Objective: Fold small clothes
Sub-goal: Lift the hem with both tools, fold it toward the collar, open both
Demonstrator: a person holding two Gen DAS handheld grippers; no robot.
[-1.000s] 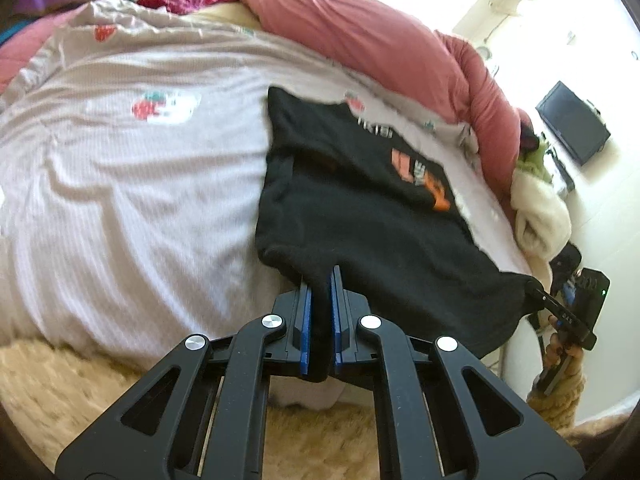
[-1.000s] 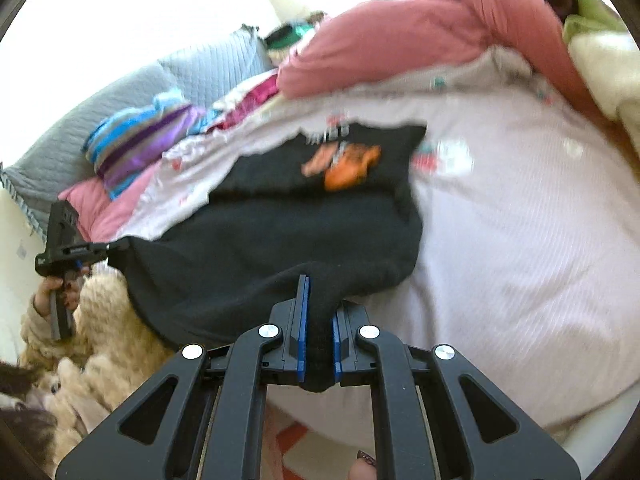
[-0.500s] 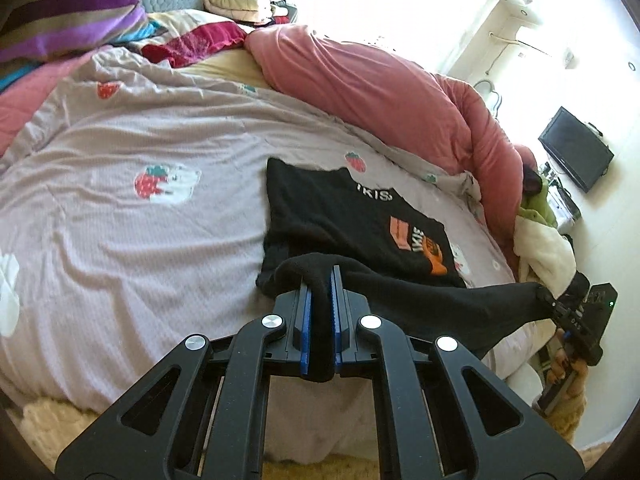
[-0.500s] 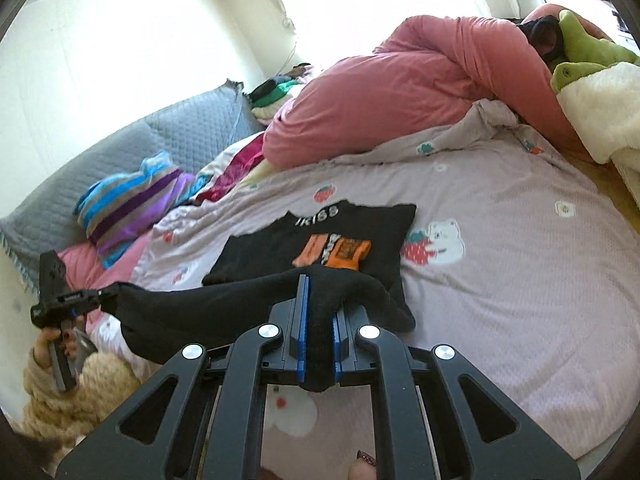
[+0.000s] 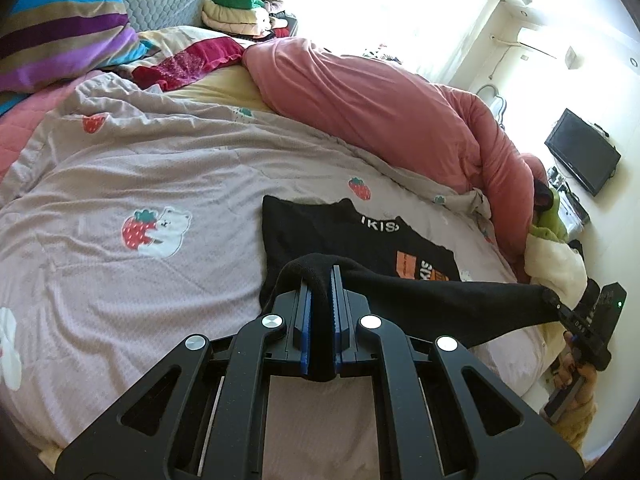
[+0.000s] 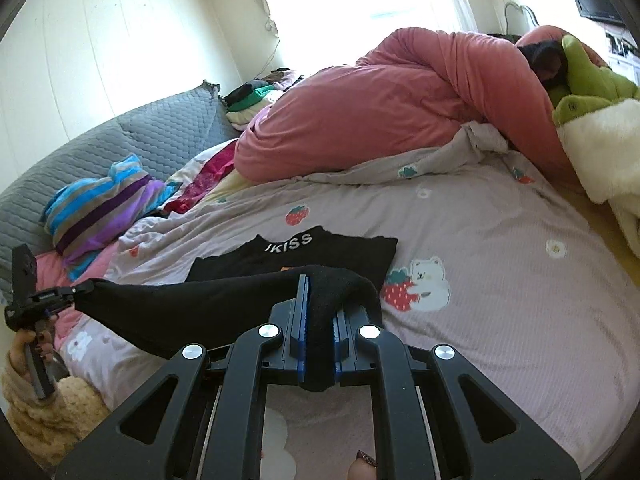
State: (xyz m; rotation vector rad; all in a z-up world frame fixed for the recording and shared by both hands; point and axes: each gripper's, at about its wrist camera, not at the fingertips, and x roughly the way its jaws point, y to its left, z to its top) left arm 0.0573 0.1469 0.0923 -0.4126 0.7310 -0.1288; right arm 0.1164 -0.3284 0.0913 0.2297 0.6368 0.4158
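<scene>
A black T-shirt point(image 5: 340, 236) with white "KISS" lettering and an orange print lies collar-away on the lilac bedsheet point(image 5: 120, 168). Its lower hem is lifted off the bed and stretched taut between both grippers, above the shirt's chest. My left gripper point(image 5: 320, 280) is shut on the hem's left corner. The right gripper point(image 5: 558, 304) shows at the far right of this view, pinching the other corner. In the right wrist view my right gripper point(image 6: 318, 292) is shut on the T-shirt's point(image 6: 320, 248) hem, and the left gripper point(image 6: 82, 289) holds the far end at the left.
A bunched pink duvet point(image 5: 380, 100) runs along the far side of the bed. A striped pillow point(image 5: 60, 32) and a grey quilted headboard point(image 6: 160, 128) lie to the left. A green and white plush toy point(image 6: 592, 120) sits at the right. Folded clothes point(image 5: 236, 12) are stacked beyond.
Both grippers have risen and moved forward over the bed with the hem. The shirt's lower half has come off the bed's near edge and now hangs over the chest print.
</scene>
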